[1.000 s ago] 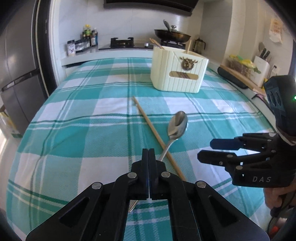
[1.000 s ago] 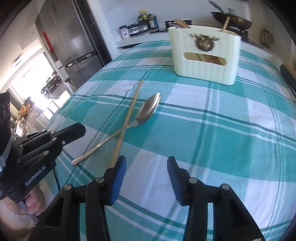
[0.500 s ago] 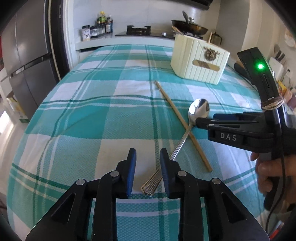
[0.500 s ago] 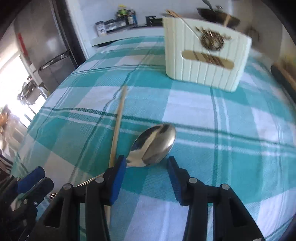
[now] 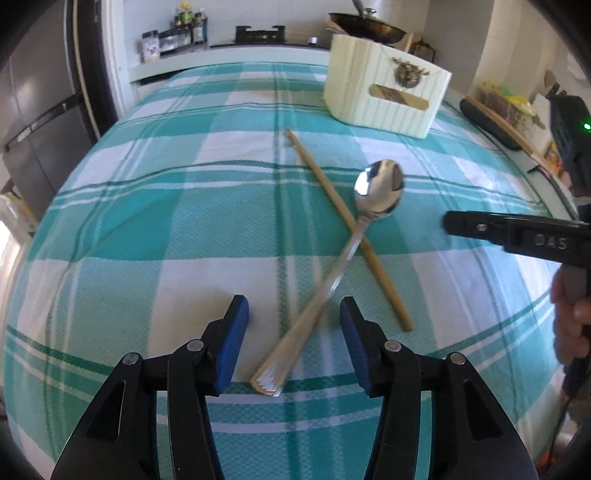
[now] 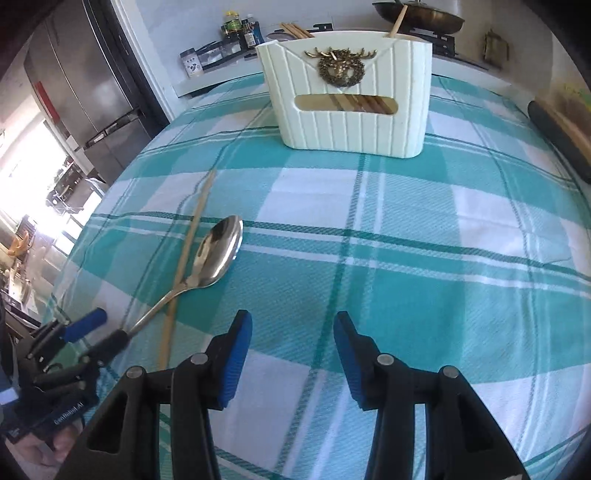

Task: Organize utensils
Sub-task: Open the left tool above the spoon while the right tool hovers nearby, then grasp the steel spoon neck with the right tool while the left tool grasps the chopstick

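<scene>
Polished steel, stiff and slick, the spoon [image 5: 364, 221] lay across a wooden chopstick [image 5: 347, 225] on the checked tablecloth [image 5: 147, 229]; we had just been opening our left gripper [image 5: 293, 319] about its flat handle, gripping nothing, the right gripper [image 6: 292, 332] part-open, empty.

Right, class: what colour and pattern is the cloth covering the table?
The tablecloth is a teal-and-white check with thin darker green lines, clearest in the right wrist view.

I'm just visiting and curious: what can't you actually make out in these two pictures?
- Spoon handle: motion-blurred in the left view; its end hides behind the left hand-held gripper in the right view.
- Holder contents: walls hide all but stick tops.
- Right hand-held gripper: fingers cut off by the left view's edge.
- Counter bottles: labels too small.
</scene>
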The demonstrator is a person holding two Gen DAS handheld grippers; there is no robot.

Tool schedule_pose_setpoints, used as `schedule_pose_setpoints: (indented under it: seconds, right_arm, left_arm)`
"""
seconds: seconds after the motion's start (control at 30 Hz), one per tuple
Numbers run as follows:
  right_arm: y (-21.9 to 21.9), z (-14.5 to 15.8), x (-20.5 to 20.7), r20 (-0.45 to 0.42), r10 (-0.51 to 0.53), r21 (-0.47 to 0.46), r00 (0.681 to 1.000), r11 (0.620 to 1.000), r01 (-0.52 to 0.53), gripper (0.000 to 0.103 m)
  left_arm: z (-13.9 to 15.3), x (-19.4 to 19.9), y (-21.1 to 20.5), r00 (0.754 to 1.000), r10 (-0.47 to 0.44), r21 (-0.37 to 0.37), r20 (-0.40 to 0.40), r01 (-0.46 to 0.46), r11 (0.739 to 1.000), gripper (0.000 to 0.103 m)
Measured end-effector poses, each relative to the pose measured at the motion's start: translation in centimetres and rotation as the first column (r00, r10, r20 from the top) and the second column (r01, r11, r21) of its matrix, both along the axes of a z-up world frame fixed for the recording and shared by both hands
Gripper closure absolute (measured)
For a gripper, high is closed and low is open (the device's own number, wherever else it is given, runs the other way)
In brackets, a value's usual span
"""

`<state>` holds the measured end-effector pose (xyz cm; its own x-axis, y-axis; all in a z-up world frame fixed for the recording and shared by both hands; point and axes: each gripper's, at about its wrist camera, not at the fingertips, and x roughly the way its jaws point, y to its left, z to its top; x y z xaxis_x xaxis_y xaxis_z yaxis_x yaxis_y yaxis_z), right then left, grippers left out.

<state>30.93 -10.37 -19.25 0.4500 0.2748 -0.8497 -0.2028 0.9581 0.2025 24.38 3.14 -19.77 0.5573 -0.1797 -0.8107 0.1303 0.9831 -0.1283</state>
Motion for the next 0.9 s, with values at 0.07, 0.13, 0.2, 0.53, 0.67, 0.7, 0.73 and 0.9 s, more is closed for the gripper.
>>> schedule_pose_setpoints:
  seconds: [0.07, 0.13, 0.2, 0.53, 0.67, 0.7, 0.73, 0.9]
  right_arm:
    - [1.5, -0.4, 0.2, -0.005, 0.018, 0.023, 1.0, 1.0, -0.018, 0.056]
    - [2.5, -0.6, 0.7, -0.017, 0.013, 0.043, 1.0, 0.999, -0.012, 0.056]
    - [3.5, -0.4, 1.3, -0.025, -0.014, 0.084, 1.0, 0.996, 0.016, 0.056]
    - [9.2, -1.4, 2.3, 0.023, 0.051, -0.08, 0.998, 0.996, -0.049, 0.058]
    - [8.6, -1.5, 1.5, 0.044, 0.088, -0.108, 0.995, 0.991, -0.083, 0.059]
    - [8.6, -1.5, 1.4, 0.052, 0.1, -0.122, 0.994, 0.988, -0.093, 0.057]
    - [8.7, -1.6, 1.3, 0.055, 0.11, -0.132, 0.992, 0.986, -0.102, 0.056]
    - [9.9, -1.7, 0.4, 0.082, 0.154, -0.218, 0.985, 0.967, -0.133, 0.054]
  left_arm:
    - [0.1, -0.4, -1.3, 0.997, -0.076, -0.077, -0.015, 0.074, 0.994, 0.049]
    - [0.1, -0.8, -1.9, 0.992, -0.12, -0.159, -0.024, 0.115, 0.981, 0.049]
    - [0.0, -1.0, -1.9, 0.989, -0.145, -0.23, -0.034, 0.133, 0.964, 0.049]
    - [1.4, -2.3, 1.6, 0.998, -0.053, -0.276, -0.018, 0.046, 0.96, 0.049]
    - [1.6, -2.3, 2.2, 1.0, -0.024, -0.273, -0.009, 0.02, 0.962, 0.049]
    - [1.7, -2.3, 2.5, 1.0, -0.01, -0.272, -0.005, 0.008, 0.962, 0.049]
    - [1.8, -2.3, 2.8, 1.0, 0.008, -0.275, -0.003, -0.009, 0.961, 0.049]
    - [2.3, -1.9, 4.4, 0.997, 0.078, -0.265, 0.007, -0.073, 0.962, 0.048]
